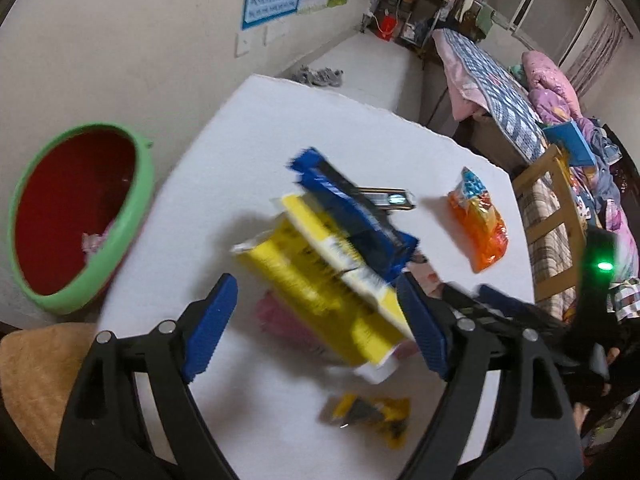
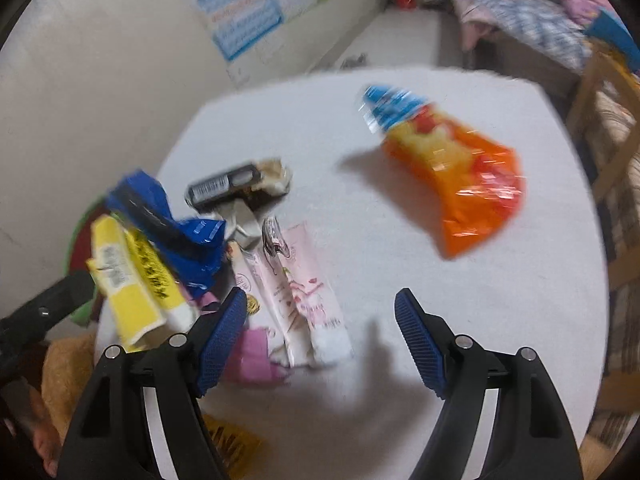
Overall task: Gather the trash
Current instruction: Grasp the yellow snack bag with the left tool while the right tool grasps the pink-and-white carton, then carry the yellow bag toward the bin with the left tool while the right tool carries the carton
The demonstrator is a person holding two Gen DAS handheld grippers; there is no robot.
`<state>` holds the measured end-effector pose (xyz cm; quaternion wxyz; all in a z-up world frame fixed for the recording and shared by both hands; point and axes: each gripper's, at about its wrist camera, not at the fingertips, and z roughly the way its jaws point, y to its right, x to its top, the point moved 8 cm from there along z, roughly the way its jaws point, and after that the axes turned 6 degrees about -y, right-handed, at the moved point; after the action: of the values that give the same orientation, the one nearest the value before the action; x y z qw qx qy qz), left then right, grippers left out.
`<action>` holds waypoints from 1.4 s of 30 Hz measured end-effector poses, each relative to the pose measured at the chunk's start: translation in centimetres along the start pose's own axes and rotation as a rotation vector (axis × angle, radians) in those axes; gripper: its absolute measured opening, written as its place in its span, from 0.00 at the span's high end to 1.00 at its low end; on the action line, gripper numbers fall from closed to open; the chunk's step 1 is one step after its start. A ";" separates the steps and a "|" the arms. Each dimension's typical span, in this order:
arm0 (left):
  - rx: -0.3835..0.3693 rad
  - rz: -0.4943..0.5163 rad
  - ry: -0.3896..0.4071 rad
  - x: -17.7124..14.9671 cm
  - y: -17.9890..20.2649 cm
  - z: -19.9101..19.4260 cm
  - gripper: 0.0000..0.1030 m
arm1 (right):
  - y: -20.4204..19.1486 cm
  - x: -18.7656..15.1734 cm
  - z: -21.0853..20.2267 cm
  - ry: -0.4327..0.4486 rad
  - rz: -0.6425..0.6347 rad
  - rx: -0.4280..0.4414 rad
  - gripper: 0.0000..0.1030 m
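My left gripper stands open over the white table. A yellow wrapper and a blue wrapper sit tilted and blurred between its fingers. The yellow one reaches the right pad, and a gap shows at the left pad. The right wrist view has the same yellow wrapper and blue wrapper at the table's left edge. My right gripper is open with nothing between its fingers, and a pink wrapper lies by its left finger. An orange snack bag and a black wrapper lie farther back.
A green bin with a red inside stands left of the table, with a scrap in it. A small yellow wrapper lies near the table's front edge. A tan cushion is at the lower left. A wooden chair and a bed are on the right.
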<state>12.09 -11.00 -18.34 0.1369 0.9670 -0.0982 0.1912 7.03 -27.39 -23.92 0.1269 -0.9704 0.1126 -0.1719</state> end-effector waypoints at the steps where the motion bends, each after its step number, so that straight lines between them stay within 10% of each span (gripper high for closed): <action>1: -0.006 -0.001 -0.015 0.0 0.4 0.5 0.23 | -0.2 0.1 0.7 -0.030 -0.017 -0.001 0.28; 5: 0.002 -0.001 -0.064 -0.5 1.2 2.3 0.23 | -0.6 -0.2 2.3 -0.072 -0.053 -0.009 0.35; 7: 0.008 -0.008 -0.092 -0.9 1.3 3.3 0.23 | -0.6 -0.5 2.2 -0.069 -0.056 -0.012 0.77; 14: 0.016 -0.021 -0.143 -1.3 1.1 5.0 0.21 | 1.3 -2.9 0.0 -0.033 0.026 0.024 0.82; 26: 0.013 0.020 -0.147 -1.3 0.1 3.0 0.73 | 3.4 -7.3 -4.3 0.034 0.169 0.056 0.82; 42: 0.108 0.024 -0.099 -2.7 -3.2 -2.3 0.74 | 4.0 -8.6 -4.7 0.065 0.215 0.052 0.81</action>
<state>9.60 -6.91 -18.12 0.0771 0.9800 -0.1059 0.1499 -3.21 -29.92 -23.41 0.1659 -0.9431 0.2155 -0.1914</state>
